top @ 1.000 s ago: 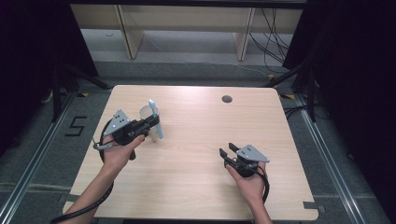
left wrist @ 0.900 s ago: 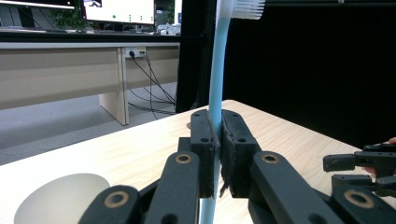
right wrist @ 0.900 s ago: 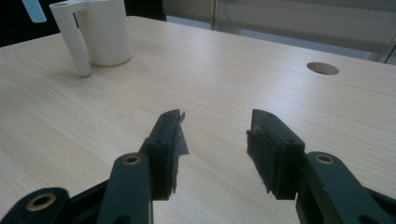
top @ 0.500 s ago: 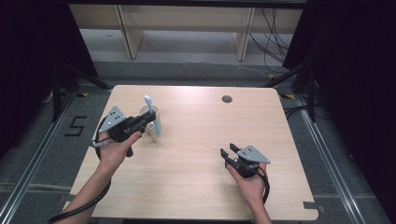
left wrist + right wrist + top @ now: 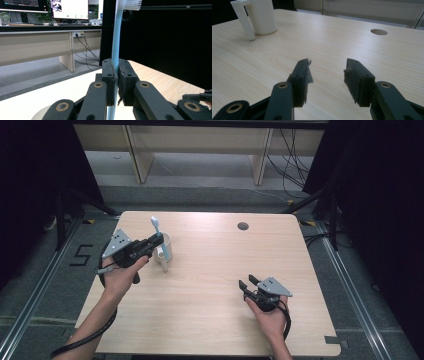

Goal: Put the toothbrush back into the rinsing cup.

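Pale wood table [image 5: 210,285] carries the right gripper [image 5: 248,286] nearest the person, resting low with its jaws spread and nothing between them. Farther back at the left, the left gripper [image 5: 156,241] clamps a light-blue toothbrush [image 5: 156,232] upright, bristles on top, over a white mug [image 5: 165,251].

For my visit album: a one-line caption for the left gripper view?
Left gripper clamps a light-blue toothbrush upright, bristles at the top.

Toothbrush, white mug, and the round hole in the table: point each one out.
toothbrush [image 5: 115,45], left gripper view, on its light blue handle.
white mug [image 5: 263,17], right gripper view, on its side wall.
round hole [image 5: 243,226], high view, at its centre.
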Tool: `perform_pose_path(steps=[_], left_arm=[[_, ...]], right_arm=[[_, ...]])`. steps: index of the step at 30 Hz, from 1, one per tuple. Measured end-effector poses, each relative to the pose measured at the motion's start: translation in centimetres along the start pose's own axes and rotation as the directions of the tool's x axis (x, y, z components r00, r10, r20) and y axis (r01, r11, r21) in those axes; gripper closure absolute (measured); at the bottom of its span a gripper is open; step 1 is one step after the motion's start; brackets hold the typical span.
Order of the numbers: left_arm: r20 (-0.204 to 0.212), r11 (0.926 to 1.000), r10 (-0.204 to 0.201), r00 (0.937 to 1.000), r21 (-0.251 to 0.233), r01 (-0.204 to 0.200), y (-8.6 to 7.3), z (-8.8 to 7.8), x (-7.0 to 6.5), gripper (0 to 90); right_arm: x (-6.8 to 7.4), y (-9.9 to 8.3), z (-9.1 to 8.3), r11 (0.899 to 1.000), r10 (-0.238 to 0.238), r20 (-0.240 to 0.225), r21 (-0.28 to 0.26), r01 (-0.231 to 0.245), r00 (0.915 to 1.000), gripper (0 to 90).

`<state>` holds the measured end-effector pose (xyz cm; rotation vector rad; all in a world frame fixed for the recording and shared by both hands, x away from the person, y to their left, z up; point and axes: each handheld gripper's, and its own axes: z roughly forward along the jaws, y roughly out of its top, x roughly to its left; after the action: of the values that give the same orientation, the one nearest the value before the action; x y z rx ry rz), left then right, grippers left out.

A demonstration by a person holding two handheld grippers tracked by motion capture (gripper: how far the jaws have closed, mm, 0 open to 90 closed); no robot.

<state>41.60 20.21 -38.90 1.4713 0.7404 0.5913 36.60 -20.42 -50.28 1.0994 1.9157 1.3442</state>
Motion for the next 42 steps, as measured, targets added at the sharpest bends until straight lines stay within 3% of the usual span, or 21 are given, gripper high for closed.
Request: perform_pose_path(steps=[3,5,8,11,14,16,17,19,22,23,26,27,32,33,36,38,42], left_arm=[[-0.003,1.0,0.001,1.0,-0.003,-0.001,0.1,0.0,0.1,83.7],[-0.007,1.0,-0.002,1.0,-0.005,0.001,0.1,0.0,0.1,83.7],[-0.01,1.0,-0.001,1.0,-0.005,0.001,0.2,0.0,0.2,83.6],[-0.012,1.0,0.0,0.9999,-0.007,0.0,0.2,0.0,0.3,83.6],[-0.014,1.0,0.002,0.9999,-0.006,-0.002,0.2,0.0,0.3,83.6],[-0.017,1.0,0.0,0.9999,-0.007,0.0,0.2,0.0,0.4,83.6],[-0.018,1.0,0.0,0.9998,-0.007,0.0,0.2,-0.1,0.4,83.6],[-0.018,0.9999,-0.001,0.9998,-0.011,0.001,0.1,-0.1,0.4,83.6],[-0.021,0.9999,-0.002,0.9998,-0.013,0.001,0.0,-0.2,0.5,83.6],[-0.021,0.9999,-0.001,0.9998,-0.015,0.001,0.0,-0.2,0.5,83.6],[-0.022,0.9998,0.0,0.9998,-0.02,0.0,0.0,-0.2,0.6,83.6],[-0.023,0.9998,0.0,0.9997,-0.021,0.0,0.0,-0.2,0.6,83.6],[-0.037,0.9998,0.016,0.9992,-0.015,-0.017,0.1,-0.1,0.8,83.6],[-0.041,0.9997,0.019,0.999,-0.015,-0.02,0.1,0.0,0.8,83.6],[-0.044,0.9996,0.022,0.9988,-0.013,-0.023,0.1,0.0,0.9,83.6],[-0.05,0.9996,0.024,0.9985,-0.01,-0.025,0.0,0.0,1.0,83.6],[-0.059,0.9996,0.026,0.9979,-0.006,-0.026,-0.2,0.1,1.3,83.6]], right_arm=[[0.1,0.0,0.0,1.0,0.027,-0.005,-0.012,-0.027,0.9996,54.6],[-0.1,0.0,-0.1,1.0,0.0,0.011,-0.014,0.0,0.9999,54.6],[0.2,-0.1,-0.3,0.999,0.045,0.012,0.002,-0.045,0.9989,54.6],[0.0,-0.1,-0.2,1.0,0.017,0.01,-0.006,-0.017,0.9998,54.6],[0.2,0.0,-0.4,0.999,0.042,0.013,0.003,-0.042,0.999,54.6],[0.1,0.0,-0.3,1.0,0.025,0.014,0.0,-0.025,0.9996,54.6],[-0.1,0.0,-0.2,1.0,-0.011,0.018,-0.013,0.011,0.9998,54.6],[0.2,0.0,-0.3,0.999,0.034,-0.003,-0.005,-0.034,0.9994,54.6],[0.0,0.1,-0.4,1.0,-0.012,0.02,-0.008,0.012,0.9997,54.6],[0.1,0.1,-0.3,1.0,0.006,0.008,-0.017,-0.006,1.0,54.6],[0.0,0.1,-0.3,1.0,-0.003,0.008,-0.023,0.003,1.0,54.6],[0.2,0.0,-0.4,0.999,0.035,0.011,-0.011,-0.035,0.9993,54.6],[0.0,0.0,-0.5,1.0,0.005,0.024,-0.006,-0.004,0.9997,54.6],[0.2,0.0,-0.5,1.0,0.026,0.023,-0.003,-0.026,0.9994,54.6],[-0.1,0.1,-0.6,1.0,-0.011,0.043,-0.024,0.012,0.999,54.6],[0.0,0.1,-0.6,1.0,0.009,0.029,-0.023,-0.009,0.9995,54.6],[-0.1,0.1,-0.6,1.0,-0.007,0.029,-0.018,0.008,0.9996,54.6]])
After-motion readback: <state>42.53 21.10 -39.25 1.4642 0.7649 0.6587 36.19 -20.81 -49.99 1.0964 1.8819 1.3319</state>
